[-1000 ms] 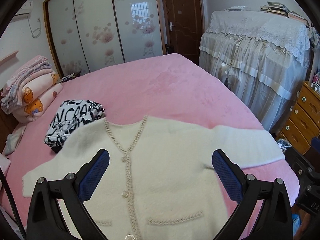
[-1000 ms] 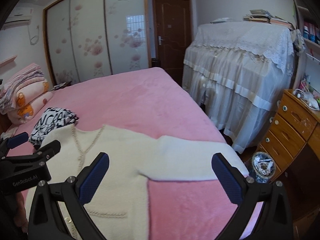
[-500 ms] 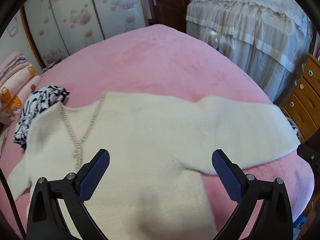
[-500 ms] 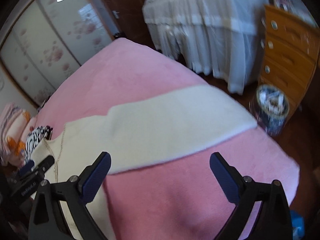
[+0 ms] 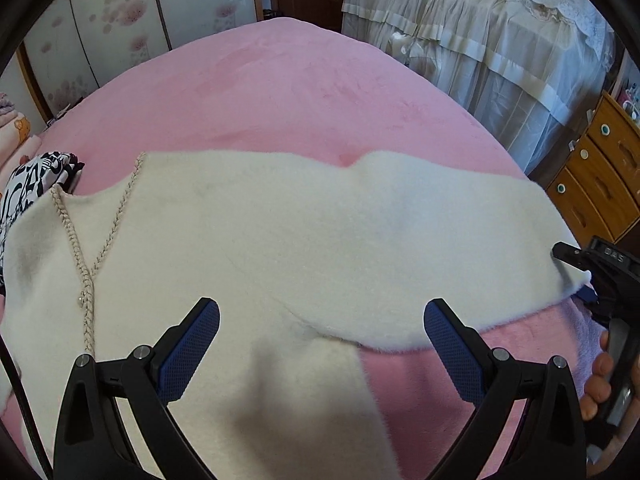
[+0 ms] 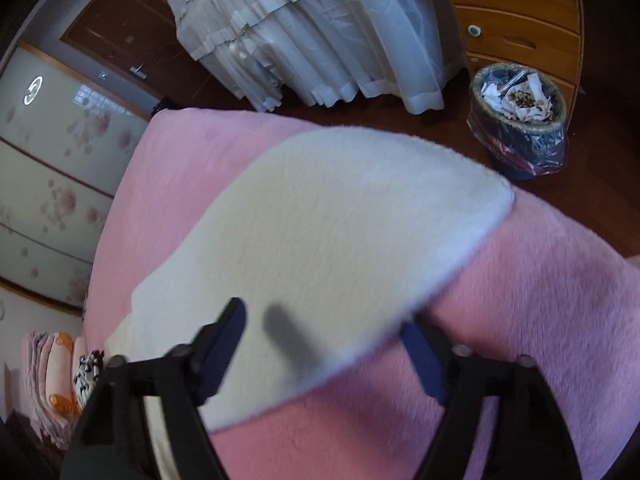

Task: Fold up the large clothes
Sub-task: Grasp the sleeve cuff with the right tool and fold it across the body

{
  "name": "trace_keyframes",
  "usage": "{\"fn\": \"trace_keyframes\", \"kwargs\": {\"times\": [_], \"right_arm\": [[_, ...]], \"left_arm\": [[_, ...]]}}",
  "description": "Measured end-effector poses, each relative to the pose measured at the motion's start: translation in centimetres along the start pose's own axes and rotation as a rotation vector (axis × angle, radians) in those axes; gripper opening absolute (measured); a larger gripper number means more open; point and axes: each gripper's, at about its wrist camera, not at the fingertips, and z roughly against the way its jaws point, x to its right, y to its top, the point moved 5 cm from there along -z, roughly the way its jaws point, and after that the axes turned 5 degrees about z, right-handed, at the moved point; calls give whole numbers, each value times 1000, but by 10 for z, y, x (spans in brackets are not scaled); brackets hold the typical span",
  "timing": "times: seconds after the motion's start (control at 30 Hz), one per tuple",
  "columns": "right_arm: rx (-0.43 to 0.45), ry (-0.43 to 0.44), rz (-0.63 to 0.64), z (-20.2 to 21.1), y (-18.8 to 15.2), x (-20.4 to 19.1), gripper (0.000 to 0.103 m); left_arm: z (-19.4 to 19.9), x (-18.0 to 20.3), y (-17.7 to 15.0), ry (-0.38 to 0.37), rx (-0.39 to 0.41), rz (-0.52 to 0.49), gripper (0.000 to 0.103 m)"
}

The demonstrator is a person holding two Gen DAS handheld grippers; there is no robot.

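A cream fluffy cardigan (image 5: 256, 248) with braided trim lies flat on the pink bed (image 5: 280, 92). Its right sleeve (image 5: 460, 248) stretches toward the bed's right edge. My left gripper (image 5: 322, 340) is open and empty, hovering over the cardigan's body near the armpit. My right gripper (image 6: 324, 348) is open, low over the sleeve (image 6: 332, 232), with one finger above the sleeve and the other at its lower edge. It also shows in the left wrist view (image 5: 576, 276) at the sleeve's cuff.
A folded black-and-white garment (image 5: 28, 188) lies at the bed's left. A lace-covered piece of furniture (image 5: 480, 40), a wooden dresser (image 5: 596, 184) and a waste bin (image 6: 520, 120) stand right of the bed. Stacked pink bedding (image 6: 52, 384) sits far left.
Both grippers have moved forward, down and to the right. The right gripper has tilted down and reached the sleeve's cuff end. The cardigan has not moved.
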Motion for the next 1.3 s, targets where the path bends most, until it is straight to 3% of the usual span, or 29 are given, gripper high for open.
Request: {"fn": "trace_keyframes", "kwargs": {"times": [0.03,0.07,0.1,0.17,0.27,0.4,0.47,0.67,0.77,0.83,0.97,1.03,1.13,1.3], "right_arm": [[4,-18,-4,-1,4,0,47],[17,-37,-7,-1,8,0,25],[28,-51,-4,2,10,-1,16],[78,-42,23,14,15,-12,12],[189,0,161,45,15,-50,9],[265,99,408,77,-8,-130,9],[263,147,520,81,-27,-166,9],[103,224,767,39,-111,-237,9],[-25,210,850,2,-158,-241,13],[-69,137,906,-15,-183,-238,19],[-85,181,910,-9,-202,-231,51],[-79,221,908,3,-206,-226,58],[-73,227,892,17,-208,-219,59],[-38,168,814,37,-201,-188,59]], "left_arm": [[3,-2,-1,-4,7,1,102],[5,-6,-2,-6,11,2,102],[9,-10,-3,-8,15,5,102],[16,-20,-4,-17,28,19,102],[30,-42,-6,-15,60,60,102],[41,-77,-10,-19,57,144,102],[42,-94,-14,-16,31,180,102],[39,-148,-27,-13,-10,260,102],[23,-163,-37,-52,-92,288,102],[13,-166,-43,-87,-142,304,102],[3,-165,-49,-183,-172,338,102],[4,-161,-47,-214,-164,350,102],[6,-148,-42,-219,-152,303,102],[16,-100,-32,-179,-117,122,102]]}}
